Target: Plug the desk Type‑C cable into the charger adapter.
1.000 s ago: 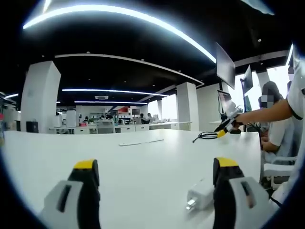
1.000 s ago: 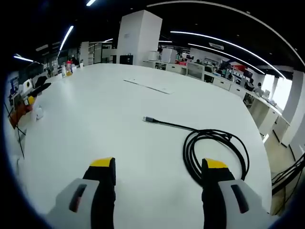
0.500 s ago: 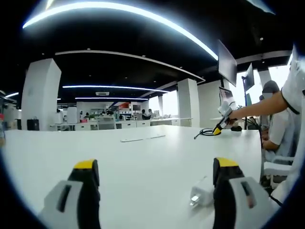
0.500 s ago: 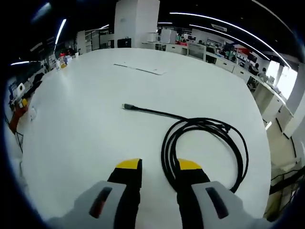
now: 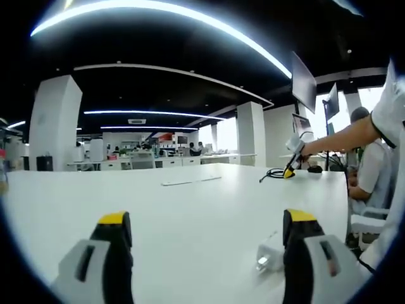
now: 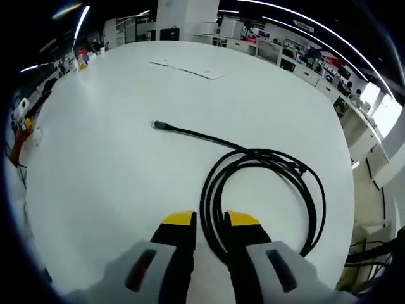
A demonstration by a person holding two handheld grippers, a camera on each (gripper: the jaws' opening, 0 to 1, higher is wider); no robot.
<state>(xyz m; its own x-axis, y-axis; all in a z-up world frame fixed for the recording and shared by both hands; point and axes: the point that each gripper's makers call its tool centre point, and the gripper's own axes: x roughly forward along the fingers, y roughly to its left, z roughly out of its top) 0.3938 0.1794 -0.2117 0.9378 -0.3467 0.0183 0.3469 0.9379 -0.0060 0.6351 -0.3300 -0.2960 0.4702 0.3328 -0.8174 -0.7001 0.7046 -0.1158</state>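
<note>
Early stage, nothing plugged yet. Right gripper (image 6: 207, 221) down over the coiled cable (image 6: 266, 183) on the white table (image 6: 114, 158), jaws nearly together with a strand of the coil between them; firm pinch or not, cannot tell. Plug end (image 6: 159, 125) lying free. Left gripper (image 5: 205, 223) spread wide, holding nothing, charger (image 5: 268, 258) just beside its right jaw. Still ahead: lifting both, joining them.

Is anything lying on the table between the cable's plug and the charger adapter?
Nothing visible. In the right gripper view, bare white table runs from the Type-C plug toward the white charger adapter at the far left edge.
</note>
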